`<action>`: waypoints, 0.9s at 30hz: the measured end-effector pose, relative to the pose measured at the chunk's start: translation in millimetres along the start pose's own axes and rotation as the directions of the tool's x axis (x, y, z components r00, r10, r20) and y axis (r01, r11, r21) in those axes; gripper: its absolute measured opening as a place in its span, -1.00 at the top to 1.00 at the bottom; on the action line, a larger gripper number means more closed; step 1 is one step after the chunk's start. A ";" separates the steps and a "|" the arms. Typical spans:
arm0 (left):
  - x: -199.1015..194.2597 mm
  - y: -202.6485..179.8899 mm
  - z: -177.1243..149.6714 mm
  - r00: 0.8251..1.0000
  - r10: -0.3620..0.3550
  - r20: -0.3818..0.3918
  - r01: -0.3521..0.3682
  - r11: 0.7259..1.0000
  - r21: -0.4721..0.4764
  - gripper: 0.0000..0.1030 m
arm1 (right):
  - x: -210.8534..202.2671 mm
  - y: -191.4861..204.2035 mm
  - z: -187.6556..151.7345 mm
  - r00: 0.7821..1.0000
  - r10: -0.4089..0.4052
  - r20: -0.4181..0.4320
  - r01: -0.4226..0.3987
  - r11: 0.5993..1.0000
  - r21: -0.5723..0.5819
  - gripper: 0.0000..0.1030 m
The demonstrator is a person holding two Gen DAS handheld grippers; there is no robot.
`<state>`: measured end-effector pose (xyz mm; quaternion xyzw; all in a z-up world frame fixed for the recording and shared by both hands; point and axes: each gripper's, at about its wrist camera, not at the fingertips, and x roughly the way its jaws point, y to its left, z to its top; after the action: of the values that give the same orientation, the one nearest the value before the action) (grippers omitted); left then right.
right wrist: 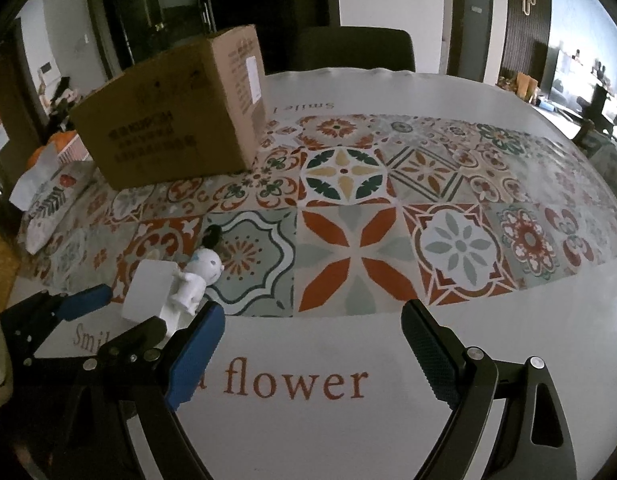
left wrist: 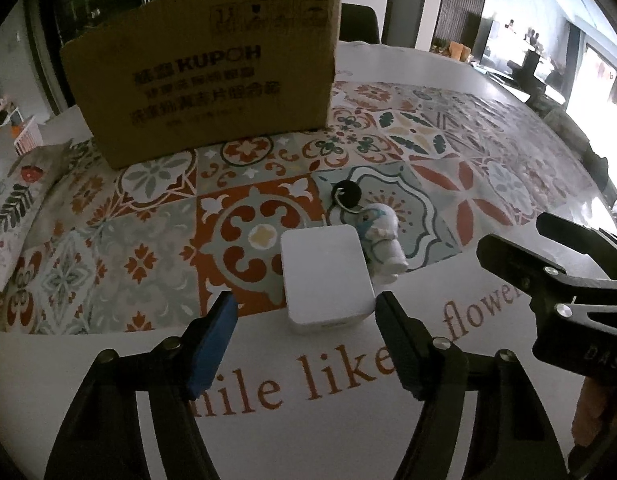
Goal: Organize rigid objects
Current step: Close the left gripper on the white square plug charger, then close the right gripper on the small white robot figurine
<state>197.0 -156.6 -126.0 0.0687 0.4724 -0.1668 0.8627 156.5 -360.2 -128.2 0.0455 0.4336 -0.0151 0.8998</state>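
A white rectangular box (left wrist: 326,276) lies flat where the patterned mat meets the white tablecloth border. Against its far right side lies a white and blue figurine keychain (left wrist: 382,244) with a black disc (left wrist: 348,192) on its ring. My left gripper (left wrist: 304,312) is open and astride the box's near end. Its right finger (left wrist: 392,320) is close to the box's corner and its blue-padded left finger (left wrist: 220,320) stands apart. My right gripper (right wrist: 312,320) is open over the lettered border, with nothing between its fingers. In its view the box (right wrist: 148,288) and figurine (right wrist: 196,276) sit to the left.
A brown cardboard box (left wrist: 204,76) stands at the back left of the patterned mat (left wrist: 448,152). A folded patterned bag (left wrist: 12,200) lies at the left edge. A dark chair (right wrist: 354,48) is behind the far side of the table.
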 end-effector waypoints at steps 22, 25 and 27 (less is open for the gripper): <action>20.2 6.6 12.1 0.997 -0.074 0.036 0.074 0.997 0.001 0.11 | 11.6 8.4 1.7 1.000 -0.003 -0.024 0.003 1.000 0.002 -0.75; 18.7 13.6 12.4 0.996 -0.075 0.045 0.076 0.997 -0.013 0.12 | 13.3 12.9 3.6 1.000 0.003 -0.024 -0.003 1.000 -0.002 -0.75; 17.4 18.9 11.8 0.996 -0.069 0.047 0.071 0.997 -0.022 0.12 | 14.2 18.6 5.6 1.000 0.014 -0.021 -0.014 1.000 -0.007 -0.75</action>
<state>221.7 -146.1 -134.9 0.0380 0.4563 -0.1928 0.8678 171.0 -342.0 -134.5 0.0455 0.4429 -0.0068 0.8954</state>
